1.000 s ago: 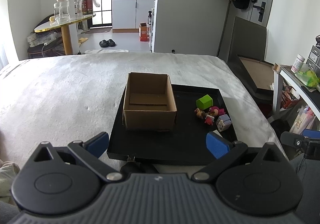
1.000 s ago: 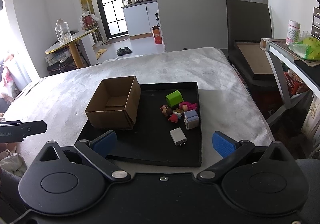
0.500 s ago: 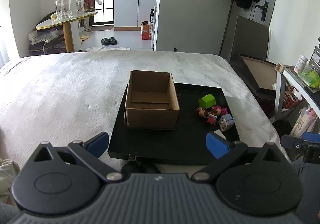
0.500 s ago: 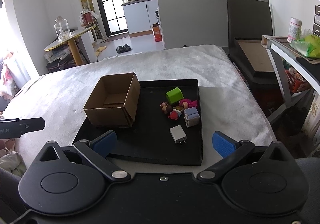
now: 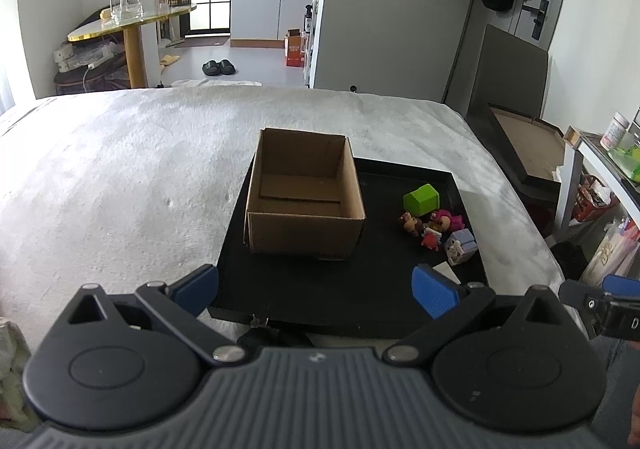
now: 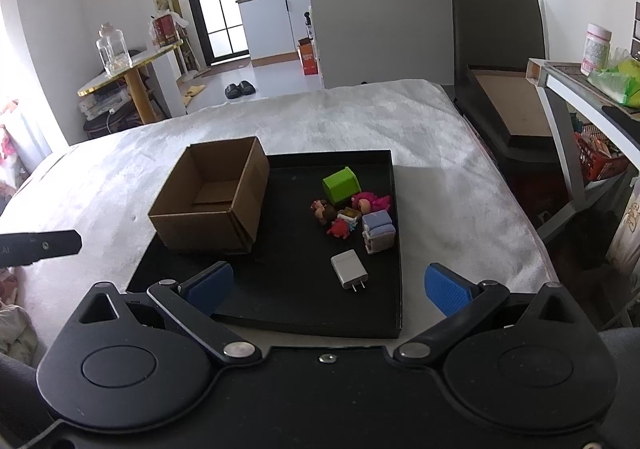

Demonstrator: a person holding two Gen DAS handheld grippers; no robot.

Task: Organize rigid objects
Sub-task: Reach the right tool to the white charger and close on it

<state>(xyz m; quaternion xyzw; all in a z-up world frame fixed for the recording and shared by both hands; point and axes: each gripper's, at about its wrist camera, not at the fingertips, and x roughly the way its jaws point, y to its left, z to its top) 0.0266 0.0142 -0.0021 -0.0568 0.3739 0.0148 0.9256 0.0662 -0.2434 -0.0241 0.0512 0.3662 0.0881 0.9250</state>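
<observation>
Both tools hang spread wide and empty, the right tool [image 6: 328,289] nearest the white charger [image 6: 349,269] on the black tray [image 6: 396,249], the left tool [image 5: 316,289] facing the empty cardboard box [image 5: 304,193]. The charger looks light, hard and slick, so I'd pinch its flat sides, clear of the prongs.

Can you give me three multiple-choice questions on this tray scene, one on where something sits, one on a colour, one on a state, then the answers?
1. Where does the white charger lie?
A. inside the cardboard box
B. on the black tray, nearer the camera than the toys
C. on the grey blanket

2. What colour is the block at the far end of the toy cluster?
A. green
B. blue
C. yellow

3. What state is the cardboard box in?
A. open and empty
B. closed
C. full of toys

Answers: 1 B, the charger rests on the black tray in front of the small toys. 2 A, the block is bright green. 3 A, its top is open and only the bare floor shows inside.
</observation>
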